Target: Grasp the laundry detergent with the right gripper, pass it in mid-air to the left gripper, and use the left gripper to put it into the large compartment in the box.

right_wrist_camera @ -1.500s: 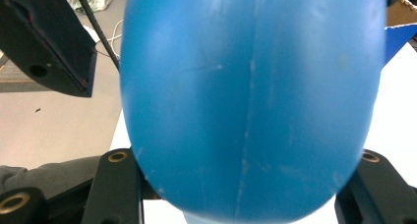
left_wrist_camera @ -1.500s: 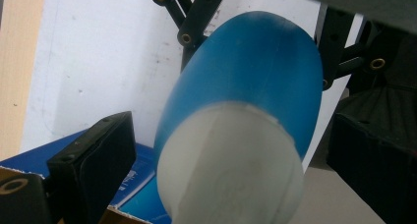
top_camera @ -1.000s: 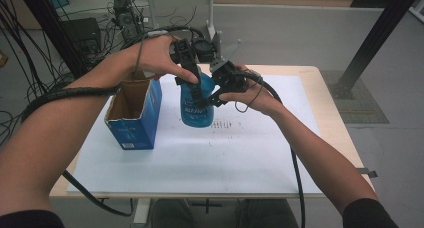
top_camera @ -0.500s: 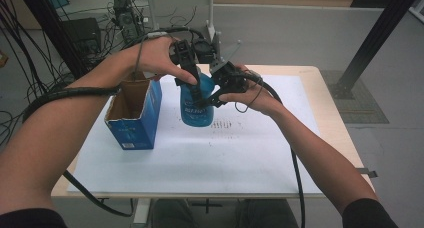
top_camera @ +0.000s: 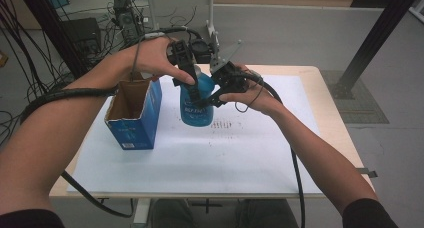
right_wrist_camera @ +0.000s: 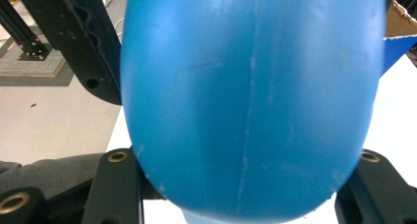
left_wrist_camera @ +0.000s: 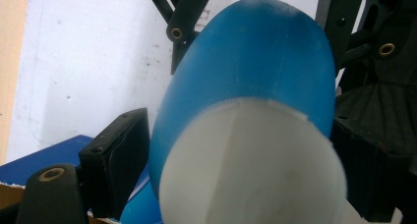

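A blue bottle (top_camera: pixel 197 110) with a white cap (left_wrist_camera: pixel 251 170) stands upright on the white sheet (top_camera: pixel 200 158). My left gripper (top_camera: pixel 192 79) comes down on its top. In the left gripper view (left_wrist_camera: pixel 241 121) the cap sits between the black pads (left_wrist_camera: pixel 115 157), which rest against it; the jaws have just been opening a little. My right gripper (top_camera: pixel 212 97) reaches in from the right and is shut on the bottle's body. In the right gripper view (right_wrist_camera: pixel 243 184) the blue wall (right_wrist_camera: pixel 251 101) bulges between its jaws.
An open-topped blue cardboard box (top_camera: pixel 132 120) stands just left of the bottle, close to my left forearm. The wooden table's edge (top_camera: pixel 332 123) shows at the right. Cables and a black frame post (top_camera: pixel 372 43) lie beyond the table.
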Demonstrator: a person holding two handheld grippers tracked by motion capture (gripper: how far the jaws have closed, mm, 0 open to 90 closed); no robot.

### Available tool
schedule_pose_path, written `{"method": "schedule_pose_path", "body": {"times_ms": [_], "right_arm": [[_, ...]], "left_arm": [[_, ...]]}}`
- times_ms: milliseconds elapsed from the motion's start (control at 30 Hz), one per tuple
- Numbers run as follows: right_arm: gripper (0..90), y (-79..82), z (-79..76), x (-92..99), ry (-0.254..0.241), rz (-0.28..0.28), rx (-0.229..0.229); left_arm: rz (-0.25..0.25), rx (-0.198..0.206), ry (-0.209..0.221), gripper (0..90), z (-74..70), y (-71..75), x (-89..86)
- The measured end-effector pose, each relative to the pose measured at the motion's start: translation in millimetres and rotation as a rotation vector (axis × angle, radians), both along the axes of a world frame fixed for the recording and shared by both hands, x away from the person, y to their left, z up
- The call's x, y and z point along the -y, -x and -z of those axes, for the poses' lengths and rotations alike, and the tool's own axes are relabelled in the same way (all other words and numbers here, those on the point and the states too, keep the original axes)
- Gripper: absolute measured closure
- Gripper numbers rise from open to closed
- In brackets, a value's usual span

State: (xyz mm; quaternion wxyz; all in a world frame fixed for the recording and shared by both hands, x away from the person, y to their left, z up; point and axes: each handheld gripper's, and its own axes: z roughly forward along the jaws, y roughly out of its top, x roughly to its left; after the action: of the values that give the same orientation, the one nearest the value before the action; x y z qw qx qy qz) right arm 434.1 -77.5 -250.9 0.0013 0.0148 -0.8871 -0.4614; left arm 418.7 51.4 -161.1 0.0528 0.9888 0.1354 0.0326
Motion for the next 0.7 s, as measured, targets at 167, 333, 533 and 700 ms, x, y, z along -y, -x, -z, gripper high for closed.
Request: {"method": "schedule_pose_path", "body": {"times_ms": [167, 333, 533, 700], "right_arm": [[43.1, 0.2, -0.1, -0.4, -0.005, -0.013, 0.003], [43.1, 1.0, -1.3, 0.6, -0.009, -0.012, -0.005], [43.1, 1.7, -1.6, 0.9, -0.008, -0.018, -0.004], [43.1, 0.9, -1.8, 0.6, -0.019, -0.031, 0.010]], "left_arm": [[-0.046, 0.006, 0.049, 16.9, 3.7, 5.0, 3.0], [0.013, -0.001, 0.000, 17.4, 0.7, 1.0, 1.6], [0.034, 0.008, -0.011, 20.3, -0.1, 0.8, 3.1], [-0.050, 0.021, 0.067, 22.2, 5.8, 7.4, 5.2]]}}
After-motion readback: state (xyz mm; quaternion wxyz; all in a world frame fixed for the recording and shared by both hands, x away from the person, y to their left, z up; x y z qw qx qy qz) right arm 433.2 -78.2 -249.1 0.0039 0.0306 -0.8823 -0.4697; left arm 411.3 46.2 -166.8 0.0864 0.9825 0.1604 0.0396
